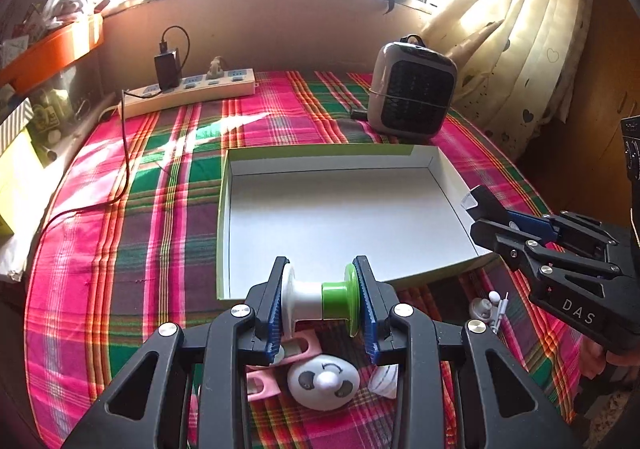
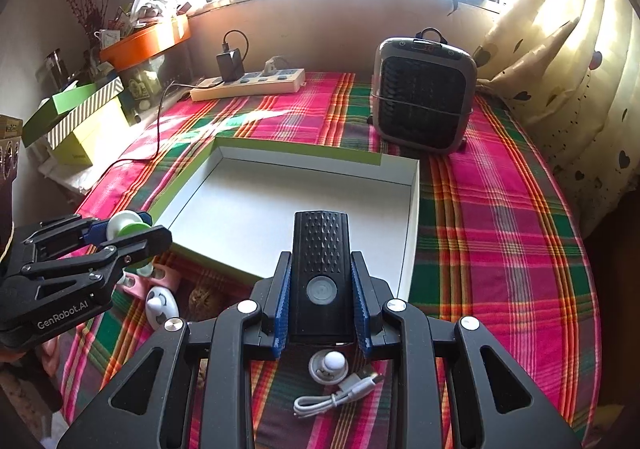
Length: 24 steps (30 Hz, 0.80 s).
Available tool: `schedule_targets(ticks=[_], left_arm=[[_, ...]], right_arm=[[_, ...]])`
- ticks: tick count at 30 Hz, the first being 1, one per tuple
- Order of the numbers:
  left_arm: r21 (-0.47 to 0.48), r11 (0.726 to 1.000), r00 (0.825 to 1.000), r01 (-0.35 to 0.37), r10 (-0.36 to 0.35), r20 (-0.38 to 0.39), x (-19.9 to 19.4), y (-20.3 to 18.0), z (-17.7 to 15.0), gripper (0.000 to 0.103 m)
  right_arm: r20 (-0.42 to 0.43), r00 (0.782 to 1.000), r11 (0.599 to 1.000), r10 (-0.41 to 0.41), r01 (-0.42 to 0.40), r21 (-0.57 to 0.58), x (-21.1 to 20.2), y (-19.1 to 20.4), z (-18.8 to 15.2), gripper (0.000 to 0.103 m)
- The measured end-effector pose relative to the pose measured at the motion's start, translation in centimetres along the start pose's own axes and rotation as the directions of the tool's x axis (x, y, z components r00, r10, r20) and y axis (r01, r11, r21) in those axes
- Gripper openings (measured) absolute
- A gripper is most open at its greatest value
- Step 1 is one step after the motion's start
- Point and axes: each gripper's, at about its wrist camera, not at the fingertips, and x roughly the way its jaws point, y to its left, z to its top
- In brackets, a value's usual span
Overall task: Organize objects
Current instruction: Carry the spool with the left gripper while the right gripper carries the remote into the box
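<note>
My left gripper (image 1: pixel 322 305) is shut on a white and green spool (image 1: pixel 320 299), held above the near edge of a shallow white box with green sides (image 1: pixel 344 217). My right gripper (image 2: pixel 322 289) is shut on a black flashlight (image 2: pixel 320 273) with a round button, held over the box's near right corner (image 2: pixel 404 281). The right gripper shows in the left wrist view (image 1: pixel 492 227) and the left gripper in the right wrist view (image 2: pixel 132 237). The box holds nothing.
On the plaid cloth near me lie a white panda-face toy (image 1: pixel 324 381), pink clips (image 1: pixel 262 385), a white suction knob (image 2: pixel 330 365) and a white USB cable (image 2: pixel 340 395). A grey heater (image 2: pixel 424 93) and a power strip (image 2: pixel 248 83) stand behind the box.
</note>
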Motion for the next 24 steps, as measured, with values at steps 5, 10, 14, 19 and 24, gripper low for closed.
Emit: schedule_targets(ticks=[5,10,14,19,24], left_arm=[[-0.007,1.0,1.0,0.004,-0.004,-0.014,2.1,0.5,1.7,0.03],[-0.001,1.0,0.999,-0.004,0.004,-0.033,4.3,0.9,3.3,0.03],[0.0,1.0,0.999,-0.011,0.011,-0.047,6.1,1.1,4.4,0.03],[0.026,1.0,0.999,-0.017,0.019,-0.051,7.7,0.8,5.4,0.03],[0.021,1.0,0.997,-0.018,0.019,-0.071,9.3,1.1,6.0,0.03]], right_arm=[[-0.016,1.0,1.0,-0.012,0.012,0.011,1.7,-0.5,1.4,0.028],[-0.049,0.999,0.999,-0.013,0.014,0.032,3.9,-0.8,2.5,0.028],[-0.068,0.998,0.999,-0.017,0.02,0.046,5.6,-0.9,3.2,0.028],[-0.09,0.996,0.998,-0.024,0.028,0.052,7.3,-0.9,3.9,0.028],[-0.098,0.994,0.998,-0.039,0.044,0.047,8.5,-1.0,4.4,0.028]])
